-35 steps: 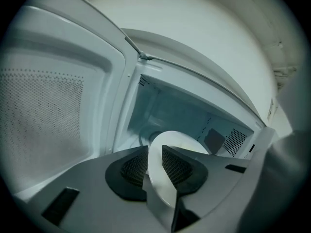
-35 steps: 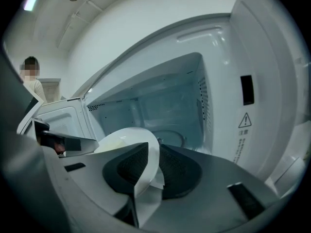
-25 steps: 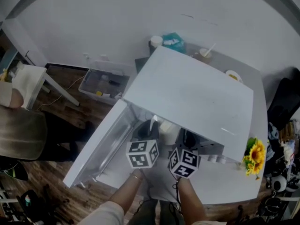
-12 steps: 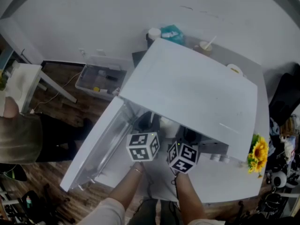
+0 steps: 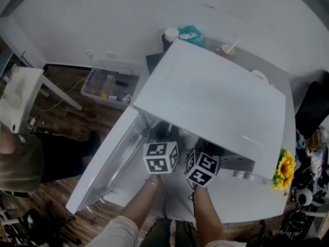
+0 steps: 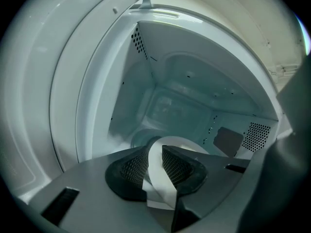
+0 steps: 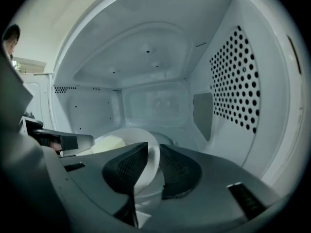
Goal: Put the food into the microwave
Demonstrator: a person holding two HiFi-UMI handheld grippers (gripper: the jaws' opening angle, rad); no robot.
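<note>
Microwave (image 5: 216,104): white box with a smooth flat top; door (image 5: 103,163) swung wide open to the left. Cavity of glossy white enamel with rounded corners; right wall punched with a grid of round holes (image 7: 238,81), with a grey rectangular patch (image 7: 203,111) just beside them.

Bowl (image 7: 126,140): white, round, thin-rimmed, carried inside the cavity mouth. Holds food (image 7: 109,143): a pale yellow, soft-edged mass, visible in the right gripper view alone; the left gripper view gives only the rim as a white band.

Left gripper (image 6: 154,152): black mesh-textured pads clamped on the bowl's rim.

Right gripper (image 7: 148,152): jaws just eased a little wider, with the opposite rim between the pads and touching both.

Head view only: both marker cubes side by side at the cavity opening, forearms below them; sunflowers (image 5: 284,169) on the table at the microwave's right; clear plastic box (image 5: 110,86) on the wooden floor at the left
</note>
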